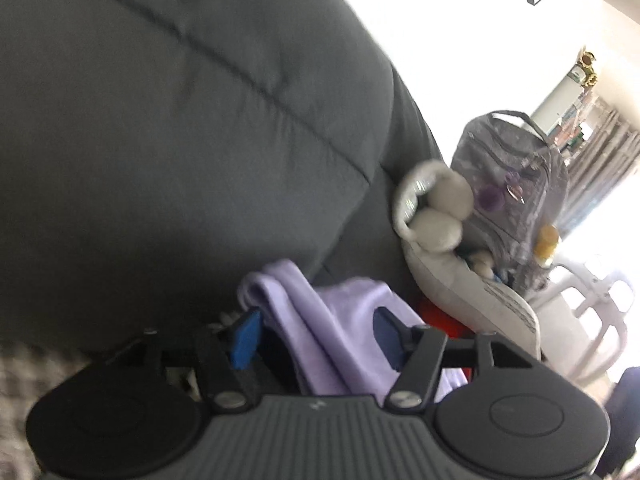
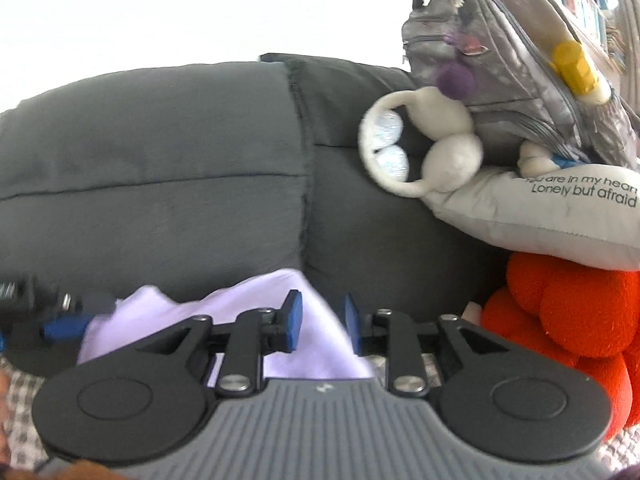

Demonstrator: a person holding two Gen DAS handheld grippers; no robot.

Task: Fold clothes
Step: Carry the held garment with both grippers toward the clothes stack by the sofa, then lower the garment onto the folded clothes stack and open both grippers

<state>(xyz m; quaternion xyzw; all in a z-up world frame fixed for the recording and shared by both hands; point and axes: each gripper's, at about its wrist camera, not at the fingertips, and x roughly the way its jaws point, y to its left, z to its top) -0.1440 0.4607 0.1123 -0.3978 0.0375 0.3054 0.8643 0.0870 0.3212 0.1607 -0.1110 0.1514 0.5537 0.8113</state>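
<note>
Left gripper (image 1: 316, 334) with jaws wide apart, right gripper (image 2: 320, 322) with jaws narrowly parted.

A home living room, dark grey cushioned fabric sofa (image 2: 160, 168), silver-grey quilted backpack (image 2: 500, 40), red plush toy (image 2: 568, 312), white printed cushion (image 2: 540, 216)

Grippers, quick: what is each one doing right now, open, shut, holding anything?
Left gripper: open, lilac garment lying between the fingers, not pinched.
Right gripper: open with a narrow gap, the garment under it, not clamped.
</note>
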